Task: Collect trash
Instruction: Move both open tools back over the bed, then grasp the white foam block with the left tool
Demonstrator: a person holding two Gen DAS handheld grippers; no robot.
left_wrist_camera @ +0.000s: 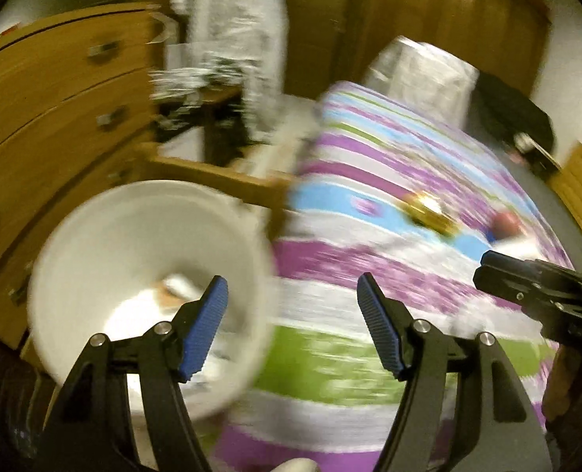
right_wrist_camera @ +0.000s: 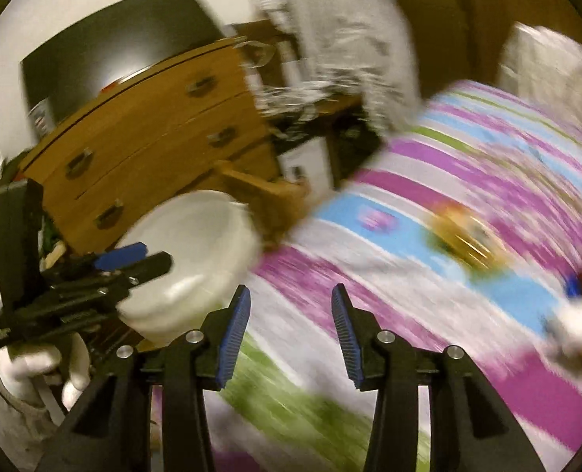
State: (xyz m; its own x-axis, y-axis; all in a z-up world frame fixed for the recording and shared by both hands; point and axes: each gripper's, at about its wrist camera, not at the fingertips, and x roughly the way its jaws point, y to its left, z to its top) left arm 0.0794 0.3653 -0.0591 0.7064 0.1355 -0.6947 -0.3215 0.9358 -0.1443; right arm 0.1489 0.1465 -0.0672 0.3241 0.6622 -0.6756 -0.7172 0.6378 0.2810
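The left wrist camera looked forward and downward along its own blue-padded fingers (left_wrist_camera: 208, 326), close over a white bin (left_wrist_camera: 94, 244) beside a striped bedspread (left_wrist_camera: 389, 275). The right wrist camera faced the same way from further right, above the bedspread (right_wrist_camera: 409, 334), with the bin (right_wrist_camera: 196, 244) to its left. Both views shared bin, bedspread and a wooden dresser (left_wrist_camera: 55, 118). Each caught the other's gripper at its edge: the right gripper (left_wrist_camera: 483, 263) and the left gripper (right_wrist_camera: 141, 257). Both pictures were heavily blurred.
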